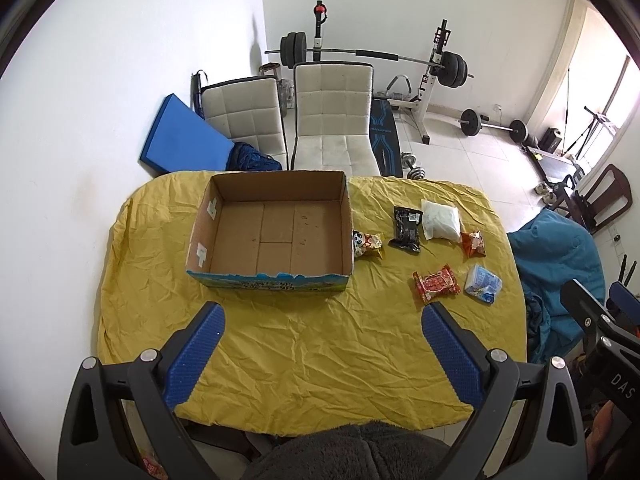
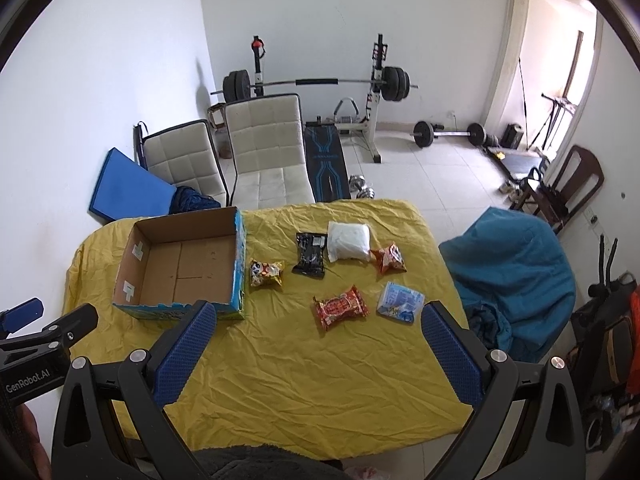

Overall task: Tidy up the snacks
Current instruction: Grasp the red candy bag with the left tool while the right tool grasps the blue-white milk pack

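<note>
Dark fuzzy fabric, probably the person's lap or sleeve, fills the bottom edge of both views. Just above it, the left gripper (image 1: 322,344) hangs over the near tabletop (image 1: 312,360) with fingers (image 1: 196,356) spread wide, nothing between them. The right gripper (image 2: 320,340) is the same: wide apart, empty, held above the yellow cloth. The cardboard box (image 2: 182,264) sits on the left half of the tabletop, open top, bare inside. Six snacks lie loose to its right: a panda-print packet (image 2: 266,273) just beside the box wall, a black packet (image 2: 310,254), a white pouch (image 2: 348,241), an orange packet (image 2: 389,258), a red packet (image 2: 341,307) and a pale blue packet (image 2: 400,303). By my reading nothing is sorted yet; this is the very start, before any pick. The red and pale blue packets lie nearest the right gripper, so the likely next move is to lower it over one, close on the crinkly wrapper without crushing it, and carry it left into the box.
</note>
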A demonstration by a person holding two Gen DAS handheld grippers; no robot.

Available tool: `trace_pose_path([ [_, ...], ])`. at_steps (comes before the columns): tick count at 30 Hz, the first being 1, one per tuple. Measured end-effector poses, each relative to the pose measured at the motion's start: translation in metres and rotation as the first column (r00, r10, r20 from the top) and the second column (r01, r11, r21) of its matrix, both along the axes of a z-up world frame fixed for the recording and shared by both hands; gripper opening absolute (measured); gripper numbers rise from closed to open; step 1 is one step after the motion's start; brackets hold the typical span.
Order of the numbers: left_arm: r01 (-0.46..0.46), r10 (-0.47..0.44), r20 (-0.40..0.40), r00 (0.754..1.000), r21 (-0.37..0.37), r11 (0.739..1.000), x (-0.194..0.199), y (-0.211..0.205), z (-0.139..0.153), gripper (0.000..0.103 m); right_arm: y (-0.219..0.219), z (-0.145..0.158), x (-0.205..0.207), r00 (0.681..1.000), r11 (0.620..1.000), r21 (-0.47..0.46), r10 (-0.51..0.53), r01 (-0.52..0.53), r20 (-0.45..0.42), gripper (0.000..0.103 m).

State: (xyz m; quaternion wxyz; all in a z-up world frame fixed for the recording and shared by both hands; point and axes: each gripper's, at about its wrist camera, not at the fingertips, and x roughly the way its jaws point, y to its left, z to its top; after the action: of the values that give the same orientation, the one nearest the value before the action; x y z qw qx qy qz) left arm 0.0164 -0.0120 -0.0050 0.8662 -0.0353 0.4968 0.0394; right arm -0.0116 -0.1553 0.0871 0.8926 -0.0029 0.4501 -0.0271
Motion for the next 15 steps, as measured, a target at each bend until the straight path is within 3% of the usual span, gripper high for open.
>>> trace_pose_path([
  [6, 0.036, -0.037, -0.046, 0.998, -0.031, 0.999, 0.042, -0.023, -0.034, 0.101, -0.058, -0.039, 0.039, 0.991, 0.995, 0.012, -0.098, 0.1, -0.09, 0.103],
  [11, 0.066, -0.075, -0.127, 0.989, -0.069, 0.995, 0.08, -0.044, -0.076, 0.101, -0.121, -0.094, 0.082, 0.961, 0.982, 0.013, -0.179, 0.186, -0.209, 0.103],
  [15, 0.159, -0.166, -0.151, 0.974, -0.052, 0.986, 0.115, -0.079, -0.119, 0.101, -0.165, -0.156, 0.121, 0.942, 0.992, -0.009, -0.123, 0.127, -0.311, 0.103],
])
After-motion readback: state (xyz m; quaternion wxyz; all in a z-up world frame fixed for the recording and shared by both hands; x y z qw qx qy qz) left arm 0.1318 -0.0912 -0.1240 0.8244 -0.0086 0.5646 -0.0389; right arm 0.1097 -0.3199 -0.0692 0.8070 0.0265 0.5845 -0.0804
